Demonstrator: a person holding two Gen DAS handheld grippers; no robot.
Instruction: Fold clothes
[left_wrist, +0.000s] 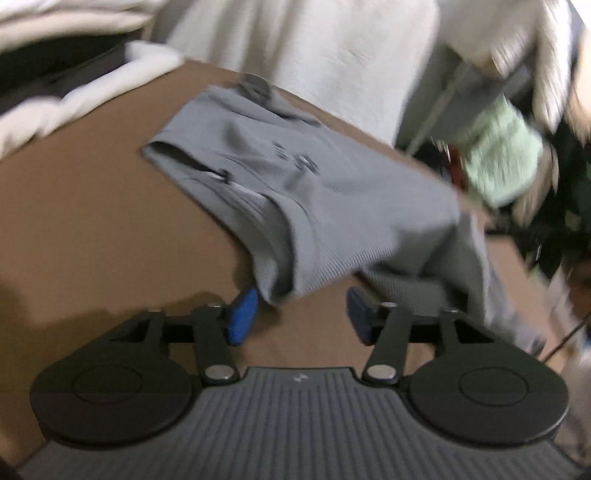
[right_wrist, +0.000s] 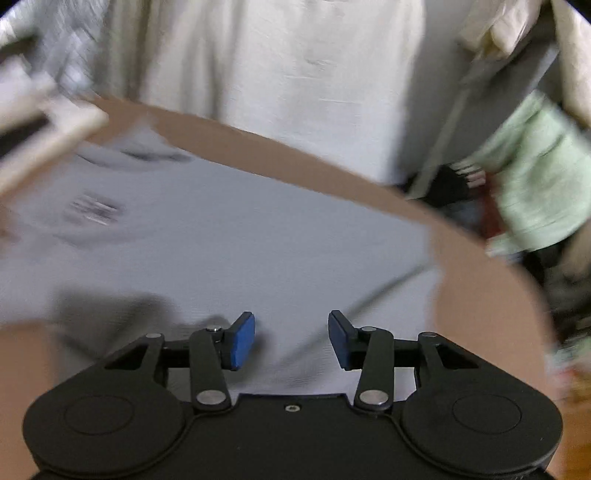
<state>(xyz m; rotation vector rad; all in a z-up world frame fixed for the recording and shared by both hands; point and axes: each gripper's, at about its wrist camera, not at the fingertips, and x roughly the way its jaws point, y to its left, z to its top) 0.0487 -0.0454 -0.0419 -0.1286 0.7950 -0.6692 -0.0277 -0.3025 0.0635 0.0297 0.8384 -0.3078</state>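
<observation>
We see a grey shirt (left_wrist: 317, 192) lying on a brown tabletop (left_wrist: 92, 229), partly folded, with a sleeve opening toward the left of the left wrist view and a small dark print near its middle. Its near edge hangs in a loose fold just ahead of our left gripper (left_wrist: 301, 315). That gripper's jaws stand apart; the blue pads (left_wrist: 243, 317) flank the drooping hem, which dips toward the gap but is pinched by neither pad as far as the blurred picture lets us judge.

In the right wrist view, the same grey shirt (right_wrist: 229, 236) spreads wide and fairly flat beneath our right gripper (right_wrist: 291, 339). Its jaws are also parted, with bare cloth showing between the blue pads (right_wrist: 242, 341) and nothing clamped.

Behind the tabletop (right_wrist: 491, 302) hangs pale cream fabric (right_wrist: 295, 74), filling the far side of both views. A light green cloth (right_wrist: 543, 173) sits off the right edge, beside some dark clutter we cannot make out. At the upper left of the right wrist view, a pale, streaked object (right_wrist: 44, 133) is too blurred to identify.
</observation>
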